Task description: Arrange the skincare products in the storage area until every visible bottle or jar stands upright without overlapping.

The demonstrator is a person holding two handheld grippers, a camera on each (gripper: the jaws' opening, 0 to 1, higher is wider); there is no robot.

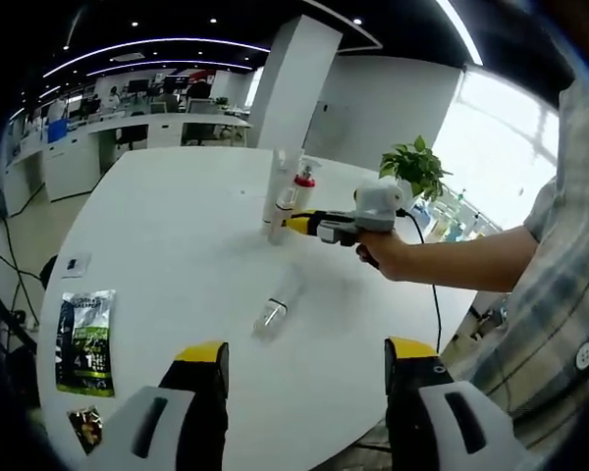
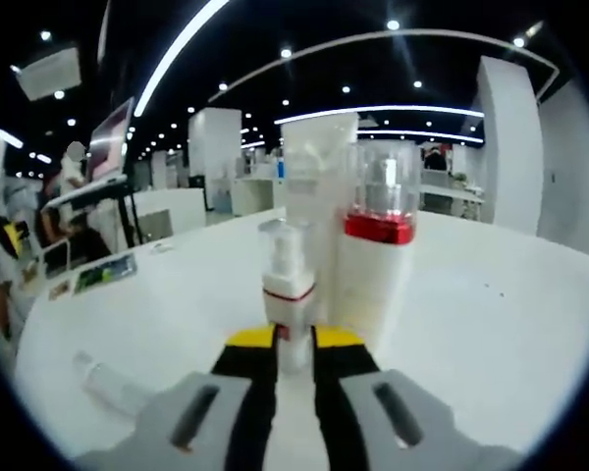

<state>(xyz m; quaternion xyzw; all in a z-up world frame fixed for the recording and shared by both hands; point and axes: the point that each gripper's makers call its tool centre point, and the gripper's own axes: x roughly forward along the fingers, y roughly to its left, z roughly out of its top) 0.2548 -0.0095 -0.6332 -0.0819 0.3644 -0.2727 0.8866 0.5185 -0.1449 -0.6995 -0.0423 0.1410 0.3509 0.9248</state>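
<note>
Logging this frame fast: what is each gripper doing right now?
Left gripper: open, holding nothing, above the white table.
Right gripper: closed on the small spray bottle, which stands upright beside the taller bottles.

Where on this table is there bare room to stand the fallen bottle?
Bare white table lies between the lying clear bottle and the upright bottles, and left toward the green sachet. It is crowded where the right gripper grips a small bottle beside the red-collared one.

Open office with white pillar, desks, ceiling light strips, bright window
</note>
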